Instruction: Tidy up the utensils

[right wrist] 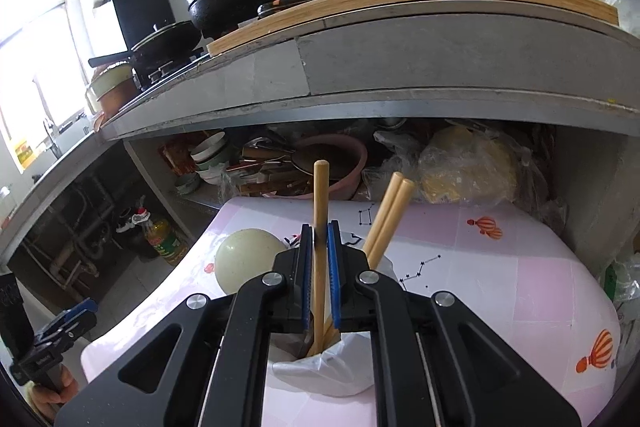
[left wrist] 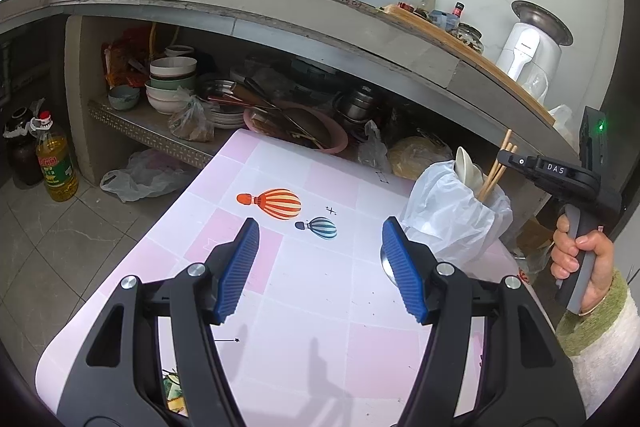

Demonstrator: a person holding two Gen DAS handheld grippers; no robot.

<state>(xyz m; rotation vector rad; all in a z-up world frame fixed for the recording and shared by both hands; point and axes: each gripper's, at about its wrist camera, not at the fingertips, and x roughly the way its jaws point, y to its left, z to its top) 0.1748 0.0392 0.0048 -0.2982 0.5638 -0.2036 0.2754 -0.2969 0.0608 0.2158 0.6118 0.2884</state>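
the left gripper (left wrist: 320, 263) hangs over the pink balloon-print table (left wrist: 320, 327) with its blue pads wide apart and nothing between them. just behind its right-hand pad the bowl of a metal spoon (left wrist: 387, 265) lies on the table, touching or nearly touching the foot of the holder; if this gripper swings right it could knock the spoon or nudge the holder.

further right stands the utensil holder (left wrist: 452, 223), a cup lined with a white plastic bag, with a white ceramic spoon (left wrist: 466, 167) and wooden chopsticks inside. the bag is loose and light, so any sideways drag may tip it or slide it toward the table's near edge.

the right gripper (right wrist: 320, 259) is over the holder with its jaws close around one wooden chopstick (right wrist: 320, 211), whose lower end reaches down into the cup. whether the pads still press on it i cannot tell; a thin gap seems to show on either side. if the grip is slack, the stick may tilt out against the two chopsticks (right wrist: 390, 215) leaning right, or catch the bag and miss the cup.
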